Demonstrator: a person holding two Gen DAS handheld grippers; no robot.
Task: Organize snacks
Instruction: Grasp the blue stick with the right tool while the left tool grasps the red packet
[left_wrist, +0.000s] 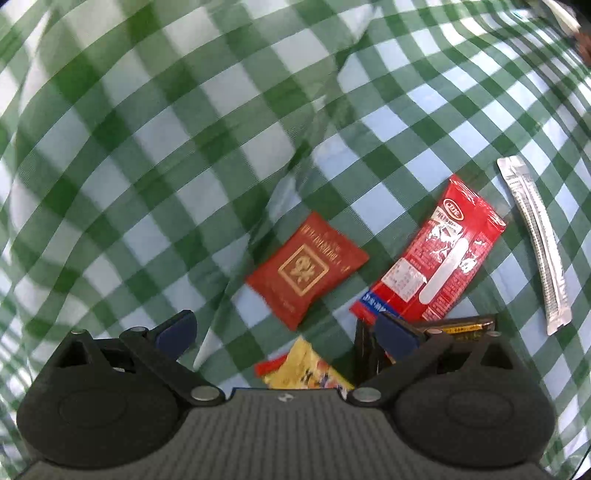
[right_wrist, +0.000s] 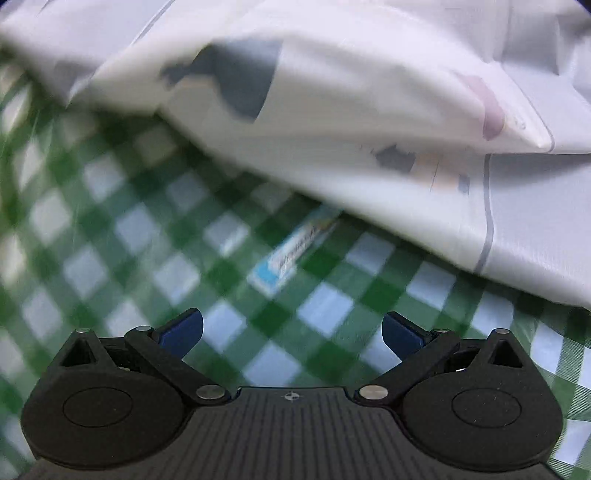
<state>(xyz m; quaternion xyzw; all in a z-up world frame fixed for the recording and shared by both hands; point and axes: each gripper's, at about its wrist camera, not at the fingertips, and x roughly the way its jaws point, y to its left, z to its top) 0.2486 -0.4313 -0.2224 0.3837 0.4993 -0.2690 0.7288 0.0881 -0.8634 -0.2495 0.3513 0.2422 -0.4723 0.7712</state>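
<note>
In the left wrist view several snacks lie on a green checked cloth (left_wrist: 184, 147): a dark red square packet (left_wrist: 306, 269), a long red wrapper (left_wrist: 432, 258), a silver stick pack (left_wrist: 535, 240), a yellow packet (left_wrist: 306, 369) and a dark bar (left_wrist: 458, 326). My left gripper (left_wrist: 286, 332) is open and empty, just above the yellow packet, with its right finger over the dark bar. In the blurred right wrist view a light blue stick pack (right_wrist: 295, 251) lies on the cloth ahead of my right gripper (right_wrist: 291, 332), which is open and empty.
A white patterned bag or fabric (right_wrist: 369, 129) lies across the cloth behind the blue stick pack, partly overhanging it. A fold runs through the cloth (left_wrist: 325, 129) above the red packet.
</note>
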